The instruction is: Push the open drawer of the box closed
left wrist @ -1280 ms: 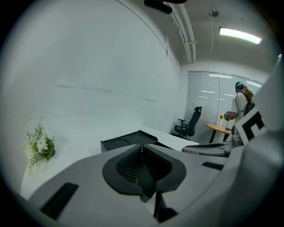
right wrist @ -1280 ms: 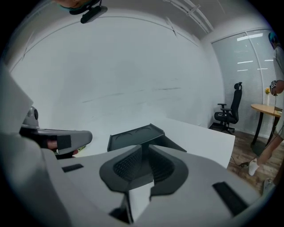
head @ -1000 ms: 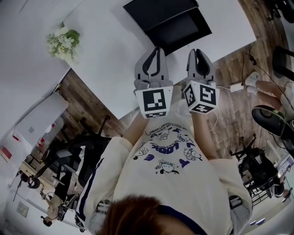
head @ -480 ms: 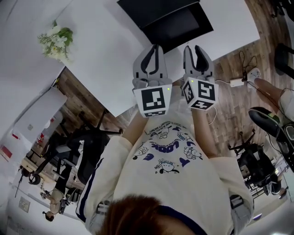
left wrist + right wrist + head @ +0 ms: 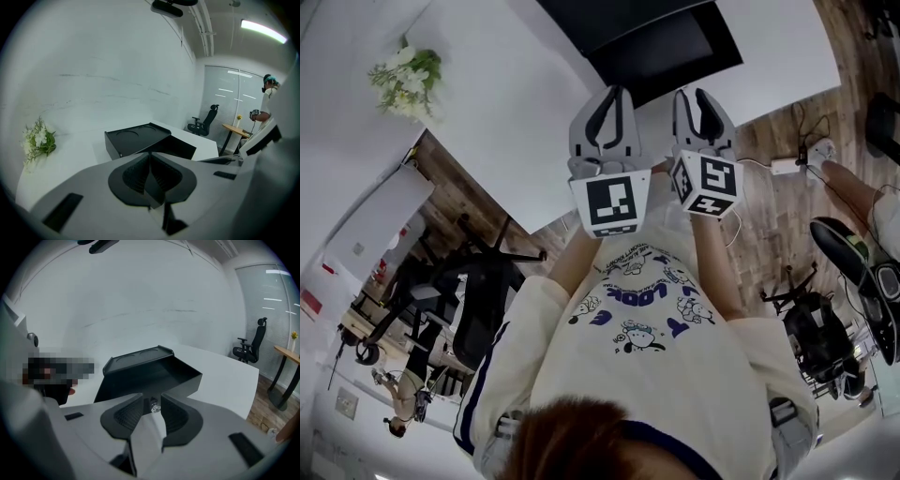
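A black box [image 5: 609, 19] stands on the white table [image 5: 516, 122] with its drawer [image 5: 675, 52] pulled out toward me. In the left gripper view the box [image 5: 136, 138] is straight ahead and the drawer [image 5: 176, 149] sticks out to its right. The right gripper view faces the drawer [image 5: 154, 376] head on. My left gripper [image 5: 614, 91] is shut and empty, just short of the drawer's front. Beside it my right gripper [image 5: 696, 92] has its jaws a narrow gap apart, and a small silver knob [image 5: 153, 406] shows in that gap. Neither gripper touches the drawer.
A bunch of white flowers [image 5: 405, 77] lies at the table's far left. The table edge runs close under both grippers. Office chairs [image 5: 478, 300] and a power strip [image 5: 787, 167] are on the wooden floor. A person [image 5: 268, 101] stands far off by a glass wall.
Both grippers have moved slightly forward, side by side, closer to the drawer's front. Their jaws look the same as before.
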Demonstrator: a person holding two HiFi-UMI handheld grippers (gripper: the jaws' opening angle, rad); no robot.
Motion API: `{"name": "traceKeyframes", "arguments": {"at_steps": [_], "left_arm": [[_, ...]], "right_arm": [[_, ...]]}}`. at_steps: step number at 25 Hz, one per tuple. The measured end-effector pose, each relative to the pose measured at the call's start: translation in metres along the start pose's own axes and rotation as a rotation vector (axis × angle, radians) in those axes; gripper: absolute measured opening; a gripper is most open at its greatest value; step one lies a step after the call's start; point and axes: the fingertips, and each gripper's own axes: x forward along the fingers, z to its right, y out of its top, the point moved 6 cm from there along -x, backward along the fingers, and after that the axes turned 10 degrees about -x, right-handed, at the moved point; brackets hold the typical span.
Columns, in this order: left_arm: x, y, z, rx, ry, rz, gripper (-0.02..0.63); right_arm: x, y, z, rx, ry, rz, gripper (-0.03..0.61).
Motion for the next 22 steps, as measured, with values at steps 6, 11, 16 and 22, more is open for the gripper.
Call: {"name": "traceKeyframes", "arguments": {"at_steps": [6,11,16,22], "left_arm": [[0.006,-0.009,-0.001,-0.006,0.017,-0.023,0.025],[0.009,-0.011,0.002,-0.012,0.023,-0.033,0.025],[0.012,-0.014,0.003,-0.014,0.031,-0.043,0.025],[0.015,-0.018,0.0,-0.021,0.036,-0.055,0.025]], "right_arm": [[0.007,-0.008,0.001,-0.023,0.035,0.012,0.13],[0.009,-0.016,0.003,-0.029,0.066,-0.018,0.13],[0.018,-0.021,0.005,-0.031,0.082,-0.032,0.13],[0.024,-0.024,0.003,-0.025,0.101,-0.039,0.118]]}}
